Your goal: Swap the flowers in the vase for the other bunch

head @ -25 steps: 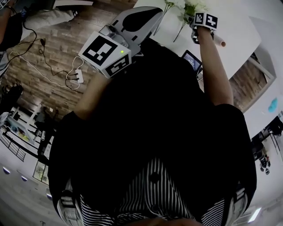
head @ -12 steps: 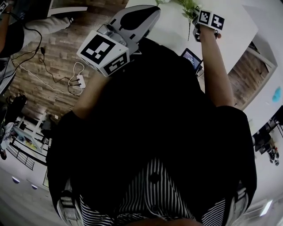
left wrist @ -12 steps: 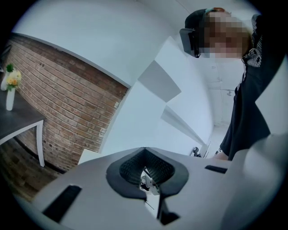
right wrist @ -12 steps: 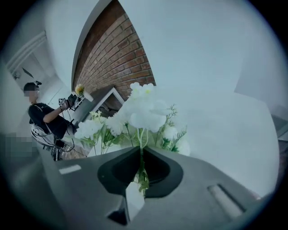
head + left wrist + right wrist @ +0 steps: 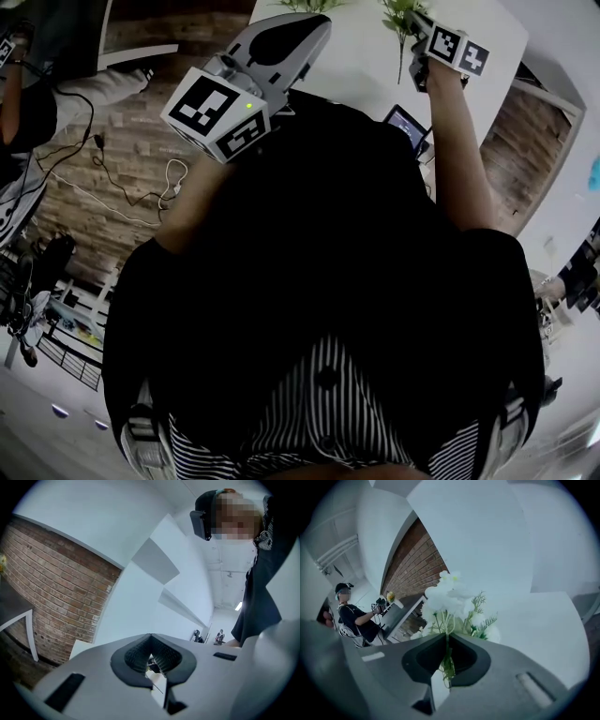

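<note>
1. Right claw. You are holding the right claw (image 5: 415, 49) above the far right part of the desk (image 5: 361, 56). Its jaws are closed together on the thin green stems (image 5: 448, 660) of a bunch of white flowers (image 5: 451, 591). The grip is sitting low on the stems, so the blooms are standing clear above the jaws and are not being crushed. The bunch is hanging in the claw and is not touching the desk.

2. Left claw. You are keeping the left claw (image 5: 317, 26) near the desk's near edge, well apart from the flowers. Its jaws are closed on each other with nothing between them. It is probably waiting there to steady the vase or to take the other bunch.

3. Task items. No vase is showing in any view, so you cannot tell whether this bunch belongs in it or is the replacement. Some more greenery (image 5: 309, 5) is showing at the desk's far edge; it is too cropped to identify.

4. Judgement. The swap is looking about half done at most. One bunch is in hand, and its destination is not yet in sight.

5. Caution. The stems are slender, so they could pivot or slip in the grip.
</note>
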